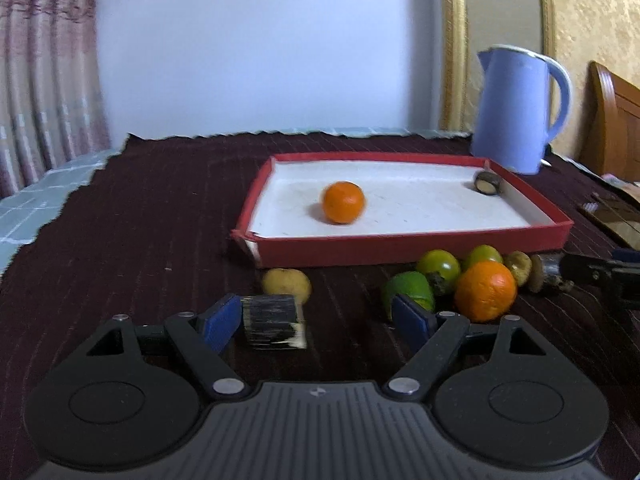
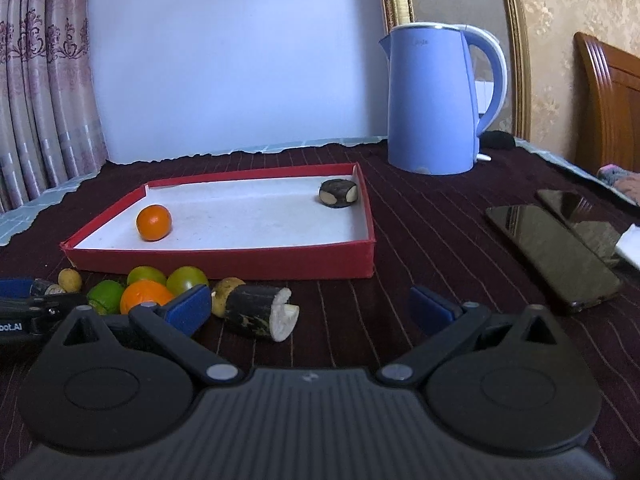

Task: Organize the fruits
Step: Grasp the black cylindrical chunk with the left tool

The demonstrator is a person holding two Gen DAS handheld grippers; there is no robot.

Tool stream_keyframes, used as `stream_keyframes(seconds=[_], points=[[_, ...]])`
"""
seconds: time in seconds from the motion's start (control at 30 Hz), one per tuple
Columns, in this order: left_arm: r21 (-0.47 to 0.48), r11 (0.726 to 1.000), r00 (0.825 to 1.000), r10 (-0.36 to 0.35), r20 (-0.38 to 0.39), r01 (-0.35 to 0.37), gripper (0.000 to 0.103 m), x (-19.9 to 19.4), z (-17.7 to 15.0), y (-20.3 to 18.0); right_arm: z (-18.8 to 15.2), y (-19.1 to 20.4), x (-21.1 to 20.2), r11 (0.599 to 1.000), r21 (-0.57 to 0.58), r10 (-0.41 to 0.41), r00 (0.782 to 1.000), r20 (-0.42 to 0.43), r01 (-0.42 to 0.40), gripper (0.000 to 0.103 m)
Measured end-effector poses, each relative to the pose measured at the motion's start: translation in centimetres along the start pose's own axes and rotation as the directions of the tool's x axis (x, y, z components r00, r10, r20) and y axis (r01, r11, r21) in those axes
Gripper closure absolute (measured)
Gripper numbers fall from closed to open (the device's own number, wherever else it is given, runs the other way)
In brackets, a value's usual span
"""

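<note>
A red tray (image 1: 400,246) (image 2: 224,265) with a white floor holds an orange (image 1: 343,202) (image 2: 154,222) and a dark sugarcane piece (image 1: 487,183) (image 2: 338,193). In front of it lies a heap of fruit: an orange (image 1: 485,290) (image 2: 146,294), a lime (image 1: 408,292) (image 2: 105,295) and two green fruits (image 1: 438,266) (image 2: 187,278). My left gripper (image 1: 316,320) is open; a sugarcane piece (image 1: 274,322) lies beside its left pad, with a yellow fruit (image 1: 287,284) just beyond. My right gripper (image 2: 310,308) is open; another sugarcane piece (image 2: 260,312) lies between its fingers, near the left one.
A blue kettle (image 1: 516,108) (image 2: 434,100) stands behind the tray's right corner. Two dark phones (image 2: 552,256) lie on the cloth to the right. The dark striped tablecloth (image 1: 140,220) ends at a pale edge on the left. A wooden headboard (image 2: 608,104) rises at far right.
</note>
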State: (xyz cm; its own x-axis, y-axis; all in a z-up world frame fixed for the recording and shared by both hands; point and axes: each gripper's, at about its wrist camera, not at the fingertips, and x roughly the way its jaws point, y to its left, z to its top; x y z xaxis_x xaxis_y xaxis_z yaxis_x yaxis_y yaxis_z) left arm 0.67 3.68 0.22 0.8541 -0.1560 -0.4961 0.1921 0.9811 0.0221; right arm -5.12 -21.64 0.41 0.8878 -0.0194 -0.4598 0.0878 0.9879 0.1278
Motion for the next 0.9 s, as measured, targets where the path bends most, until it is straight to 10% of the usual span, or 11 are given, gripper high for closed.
stream_keyframes(seconds=[0.33, 0.57, 0.9], points=[[-0.02, 0.998, 0.997, 0.056, -0.051, -0.057, 0.021, 1.1, 0.3, 1.4, -0.2, -0.1, -0.1, 1.0, 0.0, 0.011, 1.0, 0.007, -0.011, 0.0], [-0.039, 0.998, 0.993, 0.045, -0.107, -0.049, 0.069, 2.4, 0.2, 1.8, -0.2, -0.2, -0.1, 1.0, 0.008, 0.004, 1.0, 0.007, -0.004, 0.0], [-0.058, 0.998, 0.996, 0.026, -0.088, -0.031, 0.071, 2.0, -0.1, 1.9, -0.1, 0.4, -0.7, 0.998, -0.063, 0.001, 1.0, -0.005, -0.001, 0.0]])
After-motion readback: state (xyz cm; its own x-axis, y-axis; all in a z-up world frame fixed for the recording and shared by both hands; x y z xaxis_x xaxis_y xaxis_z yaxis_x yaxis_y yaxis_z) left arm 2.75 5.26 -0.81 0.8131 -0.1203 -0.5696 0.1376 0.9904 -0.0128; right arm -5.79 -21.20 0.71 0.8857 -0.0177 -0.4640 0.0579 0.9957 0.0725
